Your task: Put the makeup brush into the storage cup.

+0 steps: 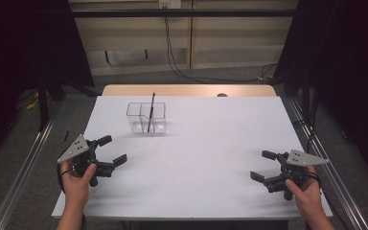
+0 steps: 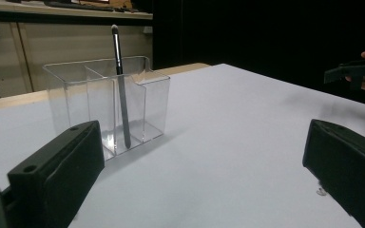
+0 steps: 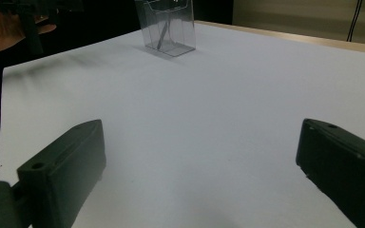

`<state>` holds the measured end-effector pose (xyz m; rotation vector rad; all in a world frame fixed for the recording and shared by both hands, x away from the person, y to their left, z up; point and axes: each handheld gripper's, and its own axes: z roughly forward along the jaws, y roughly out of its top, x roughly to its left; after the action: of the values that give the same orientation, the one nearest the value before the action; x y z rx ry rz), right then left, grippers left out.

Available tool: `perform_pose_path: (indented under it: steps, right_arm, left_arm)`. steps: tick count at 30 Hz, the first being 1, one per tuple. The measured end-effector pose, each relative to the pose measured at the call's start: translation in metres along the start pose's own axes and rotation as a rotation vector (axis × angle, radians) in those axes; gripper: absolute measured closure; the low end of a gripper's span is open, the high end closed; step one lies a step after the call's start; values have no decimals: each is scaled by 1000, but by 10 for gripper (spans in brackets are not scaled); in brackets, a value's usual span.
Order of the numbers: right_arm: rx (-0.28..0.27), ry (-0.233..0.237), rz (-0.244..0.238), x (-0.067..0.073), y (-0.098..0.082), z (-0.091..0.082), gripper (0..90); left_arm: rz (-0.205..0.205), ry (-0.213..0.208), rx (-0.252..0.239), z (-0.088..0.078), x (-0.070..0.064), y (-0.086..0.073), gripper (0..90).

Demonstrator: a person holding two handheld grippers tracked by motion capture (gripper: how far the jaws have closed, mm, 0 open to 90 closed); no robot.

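Note:
A clear plastic organiser (image 1: 146,118) with compartments stands on the white table (image 1: 196,148) toward the back left. A dark slim brush (image 1: 151,111) leans upright inside it. The left gripper view shows the organiser (image 2: 107,104) and the brush (image 2: 120,80) close ahead. Far off at the top of the right gripper view sits the organiser (image 3: 167,26). My left gripper (image 1: 113,149) rests near the table's left edge, open and holding nothing. My right gripper (image 1: 262,165) hovers near the right front, open too, with nothing between its jaws.
A wooden strip (image 1: 187,90) runs along the table's far edge. Cables (image 1: 172,52) hang down the wall behind. Metal rails (image 1: 24,163) flank the table on the floor. The other hand's gripper (image 2: 361,76) appears at the right of the left gripper view.

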<state>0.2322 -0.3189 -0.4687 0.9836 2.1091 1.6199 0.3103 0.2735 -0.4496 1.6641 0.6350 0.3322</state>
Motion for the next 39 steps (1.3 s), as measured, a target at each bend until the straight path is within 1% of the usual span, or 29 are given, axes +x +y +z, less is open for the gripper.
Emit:
perform_pose_path:
  steps: [6,9,17,18,20,26,29,32,39]
  right_arm:
    - [1,-1,-2,0,0,0,25]
    - [2,0,-4,0,0,0,25]
    - [4,-3,-11,0,-1,0,25]
    - [4,-3,-12,0,-1,0,26]
    - [5,-3,-14,1,-1,0,25]
    - [7,-6,-15,0,-3,0,25]
    - [9,-9,-14,-1,-3,0,25]
    - [10,-12,-13,-1,-4,0,25]
    - [10,-15,-14,-2,-4,-1,24]
  left_arm:
    - [8,4,5,-2,1,-1,0]
    - [-3,5,0,-4,1,-3,0]
    - [20,15,11,-8,1,-4,0]
    - [28,15,16,-9,1,-4,0]
    - [26,13,17,-10,0,-5,0]
    - [40,16,40,-10,-2,-6,0]
    - [28,9,31,-11,-2,-7,0]
    - [23,12,32,-12,-2,-8,0]
    - [25,13,34,-12,-2,-8,0]
